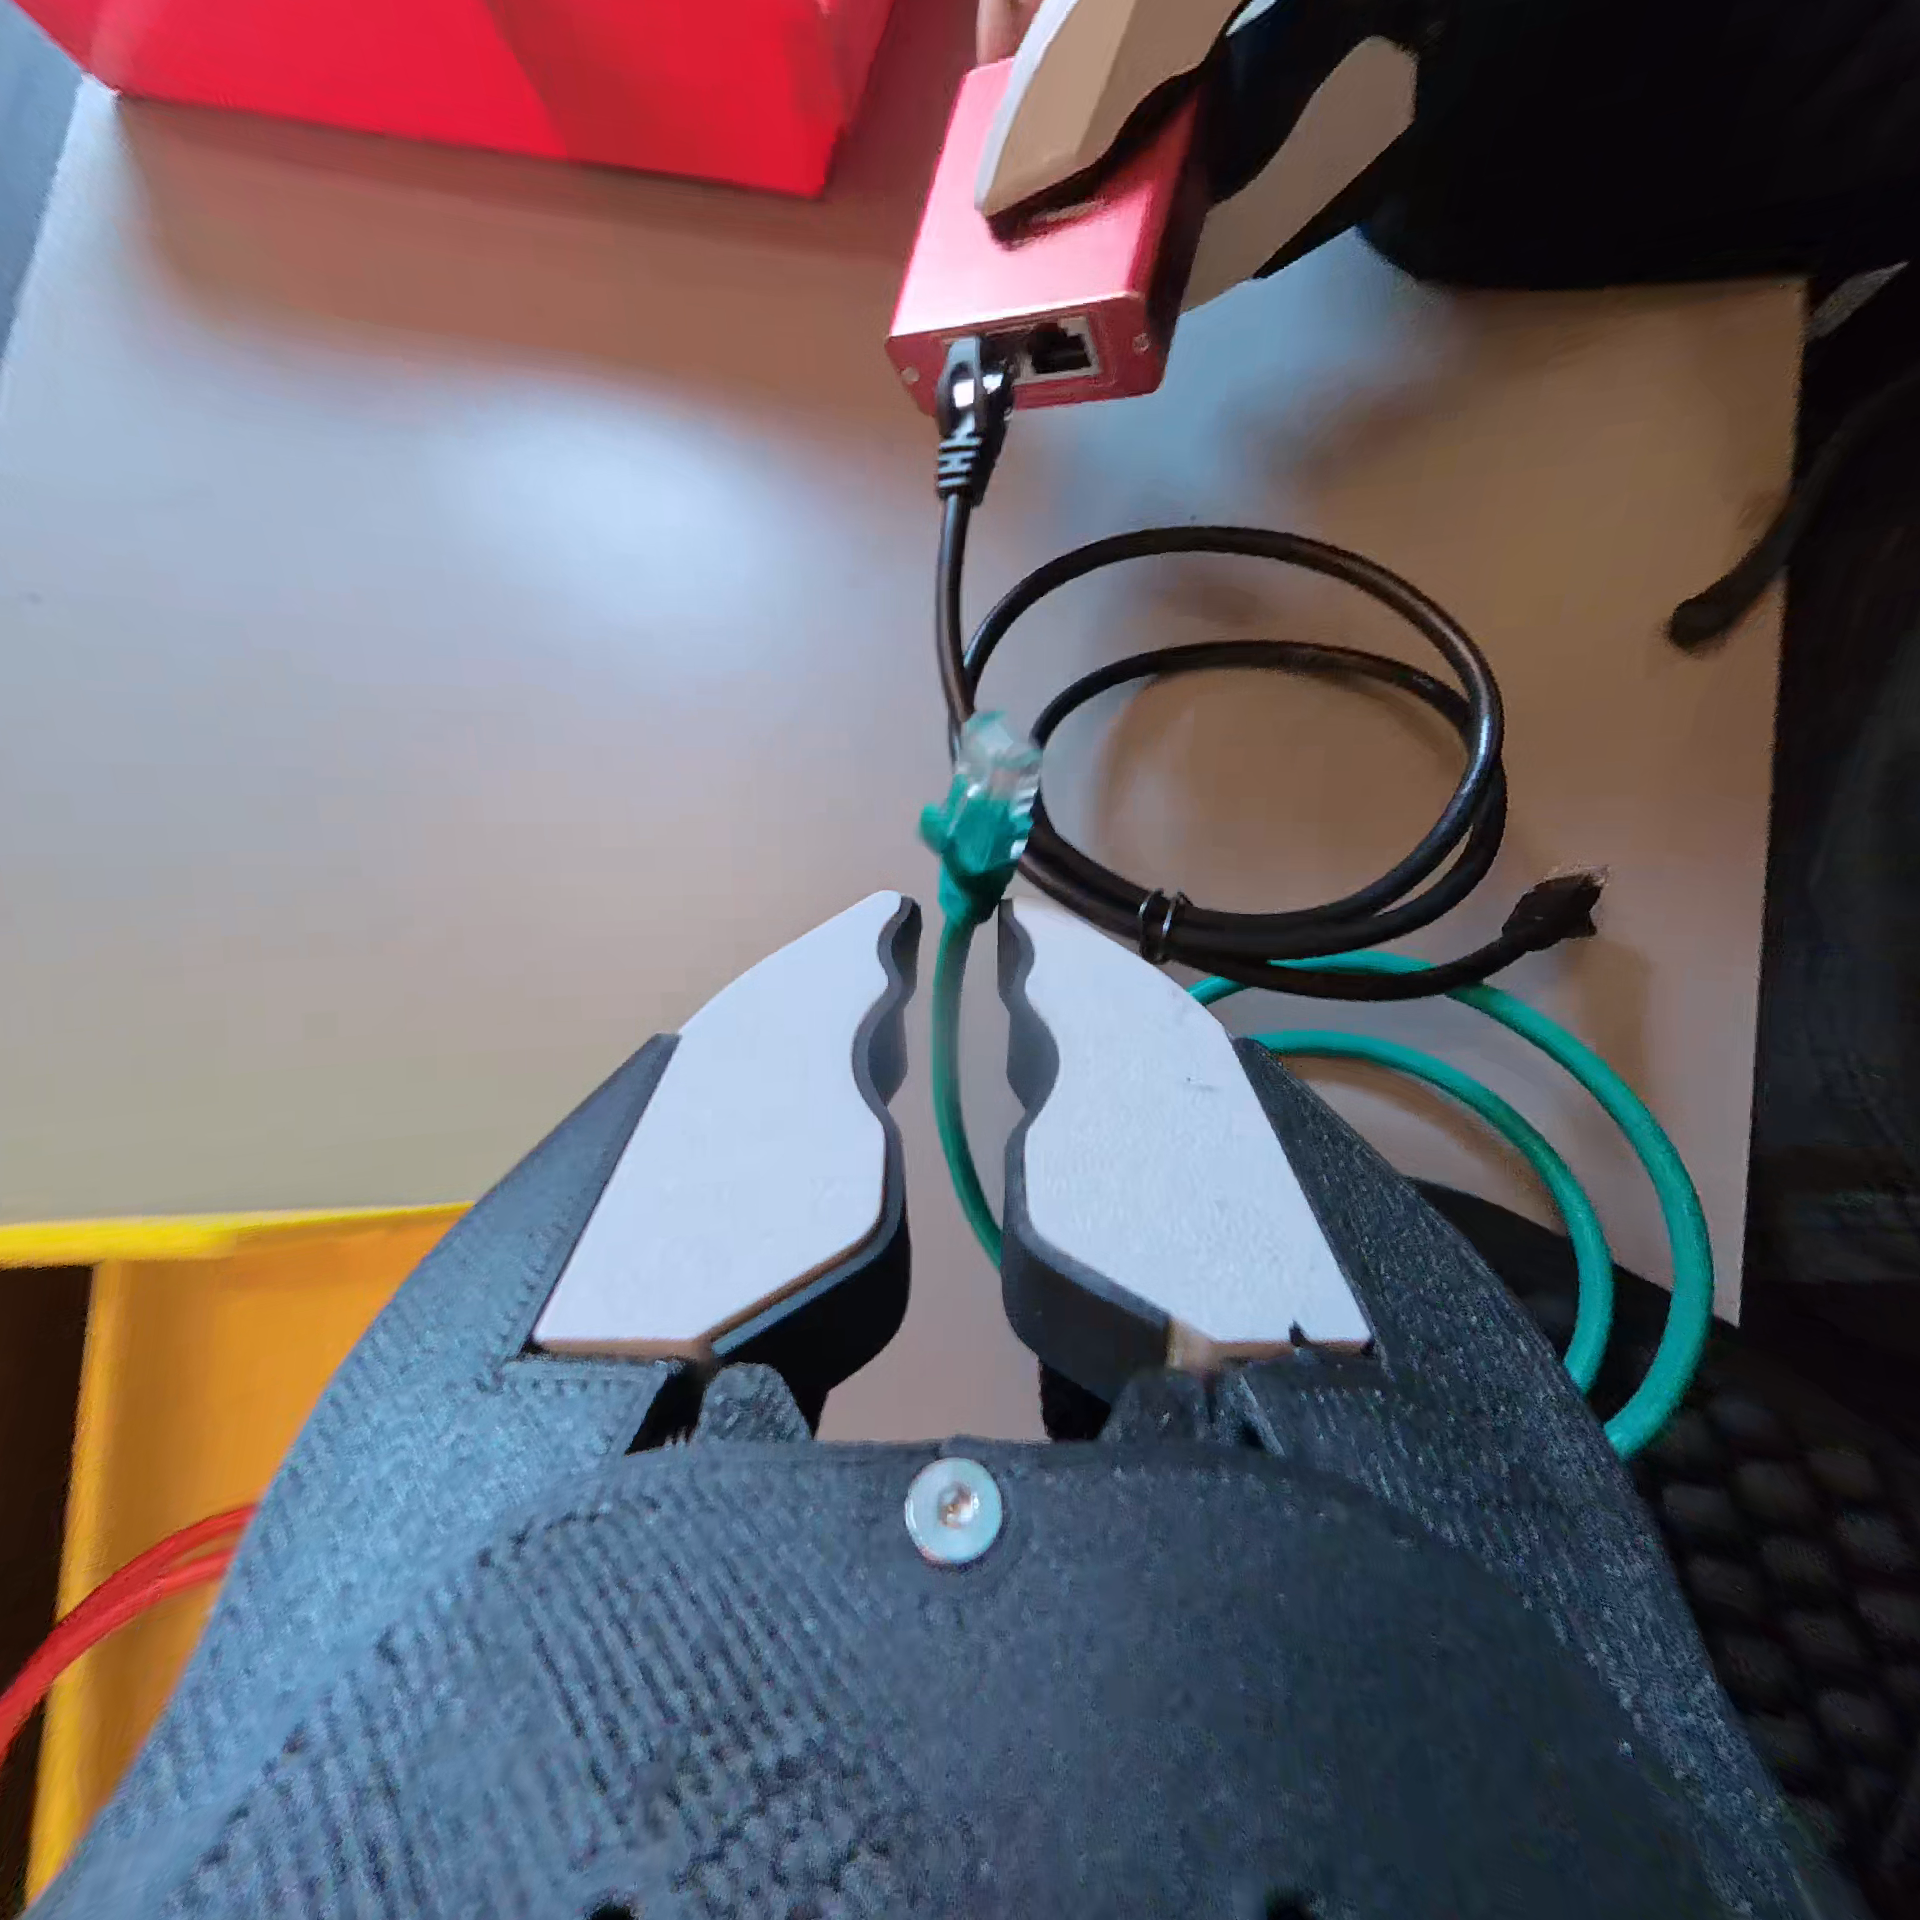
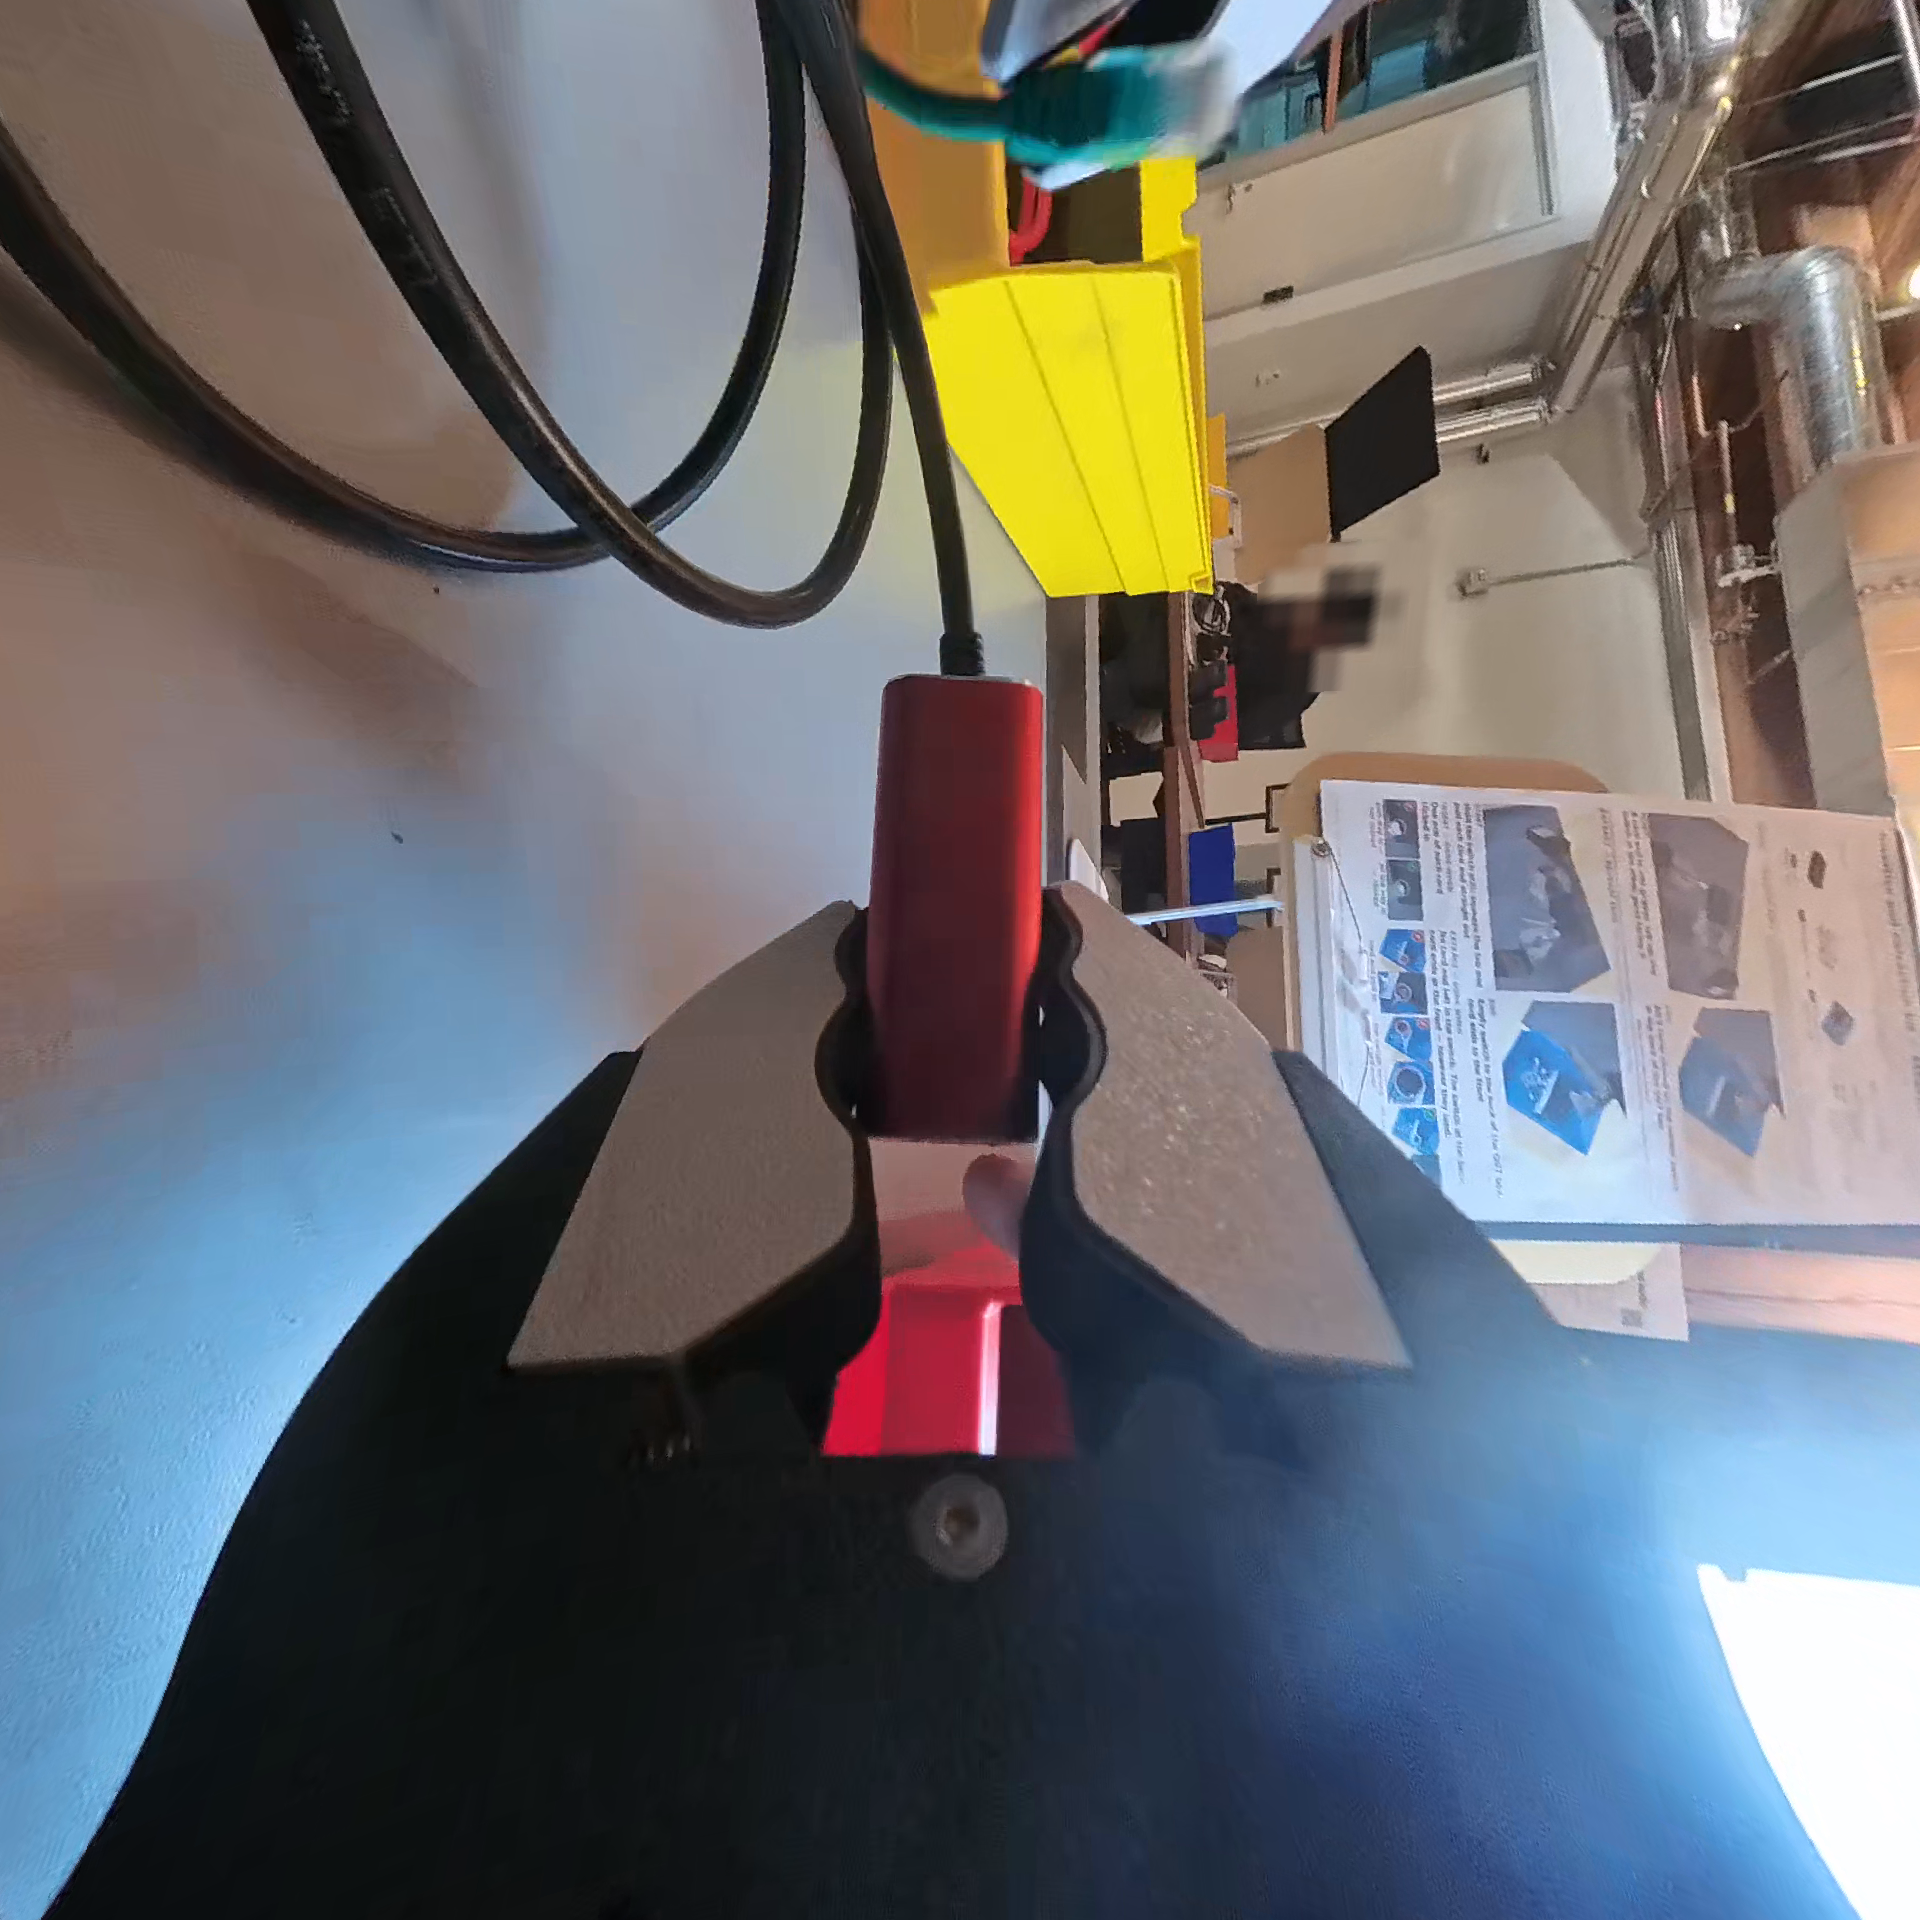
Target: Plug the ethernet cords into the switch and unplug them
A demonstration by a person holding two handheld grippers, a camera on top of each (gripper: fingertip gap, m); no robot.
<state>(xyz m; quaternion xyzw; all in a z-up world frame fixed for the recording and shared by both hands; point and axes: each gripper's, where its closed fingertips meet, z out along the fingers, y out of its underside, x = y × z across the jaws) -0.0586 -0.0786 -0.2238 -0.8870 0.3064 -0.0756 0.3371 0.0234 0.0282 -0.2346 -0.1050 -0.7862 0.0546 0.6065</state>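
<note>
Here our left gripper (image 1: 958, 914) pinches the green cord (image 1: 951, 1091) behind its plug, while our right gripper (image 2: 951, 925) clamps the red switch (image 2: 956, 914); the black cord (image 1: 961, 436) sits plugged in.

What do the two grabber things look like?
Both look alike. The left gripper has a rough black printed body, two flat grey fingers with wavy black inner edges, and one silver screw in the middle. The right gripper matches, with a dark screw.

1 red switch (image 1: 1023, 244), 2 ethernet cords: 1 black (image 1: 1481, 748), 1 green (image 1: 1652, 1174).
</note>
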